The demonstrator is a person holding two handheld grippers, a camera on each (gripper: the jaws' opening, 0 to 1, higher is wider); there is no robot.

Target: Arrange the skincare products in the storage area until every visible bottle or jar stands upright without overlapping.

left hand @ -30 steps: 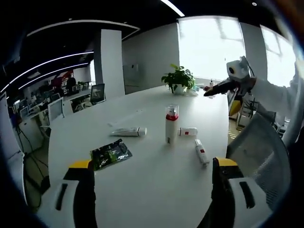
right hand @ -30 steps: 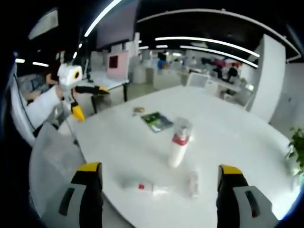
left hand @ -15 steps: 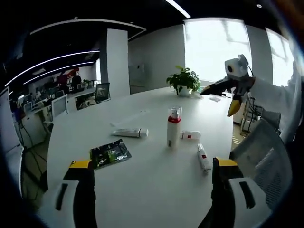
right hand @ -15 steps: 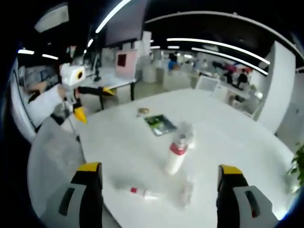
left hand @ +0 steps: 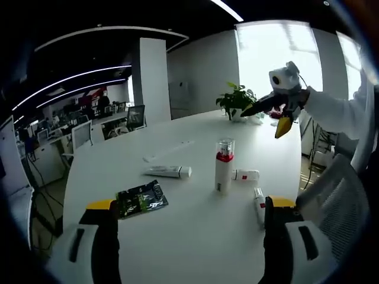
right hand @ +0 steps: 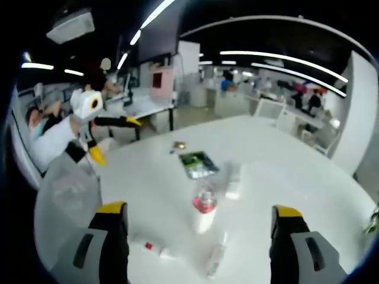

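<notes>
In the left gripper view, the left tongs are hovering spread and empty above the bench. A red-collared bottle is standing upright; three tubes are lying flat around it, awaiting righting. The right tongs are hanging raised at the far side.

In the right gripper view, the right tongs are gaping empty, overlooking the same bottle beside a green sachet.

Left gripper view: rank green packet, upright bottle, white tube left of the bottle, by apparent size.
1. Green packet, though it lies nearest the camera, which inflates it.
2. Upright bottle.
3. White tube, lying flat.
Bottle and tube look close in length; that order is unsure.
</notes>
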